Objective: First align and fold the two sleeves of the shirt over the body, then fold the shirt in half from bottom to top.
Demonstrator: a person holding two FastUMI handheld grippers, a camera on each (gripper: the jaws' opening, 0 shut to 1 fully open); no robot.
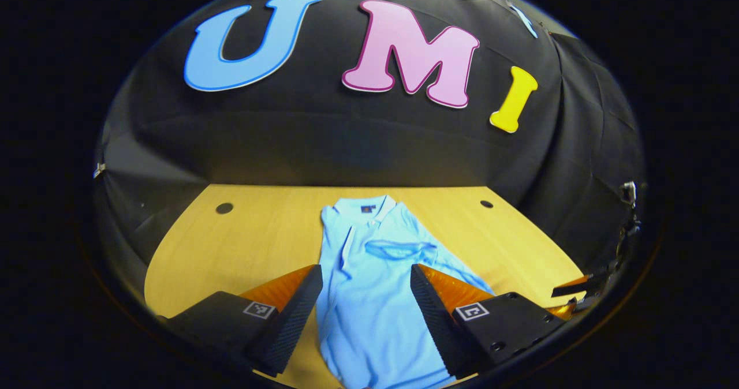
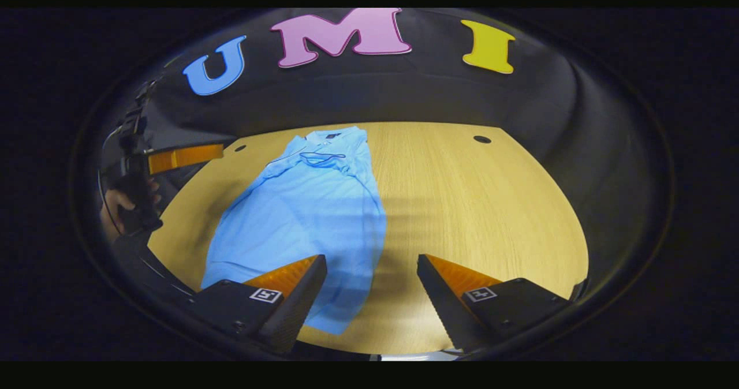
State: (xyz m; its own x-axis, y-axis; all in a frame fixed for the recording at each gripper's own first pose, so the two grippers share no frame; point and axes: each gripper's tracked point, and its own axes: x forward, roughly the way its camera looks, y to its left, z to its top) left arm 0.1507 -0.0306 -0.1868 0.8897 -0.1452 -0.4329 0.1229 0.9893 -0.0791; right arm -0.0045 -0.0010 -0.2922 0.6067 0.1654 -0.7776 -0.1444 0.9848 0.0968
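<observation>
A light blue polo shirt lies flat on the wooden table, collar at the far end, both sleeves folded in over the body. My left gripper hovers open above the shirt's lower body, nothing between its fingers. In the right gripper view the same shirt stretches from the far collar to its hem near the front edge. My right gripper is open over the hem's right corner and bare table, holding nothing. The left gripper and the hand holding it appear at the far left there.
The table has two small dark holes near its back corners. Bare wood extends to the right of the shirt. Black cloth walls surround the table closely on all sides.
</observation>
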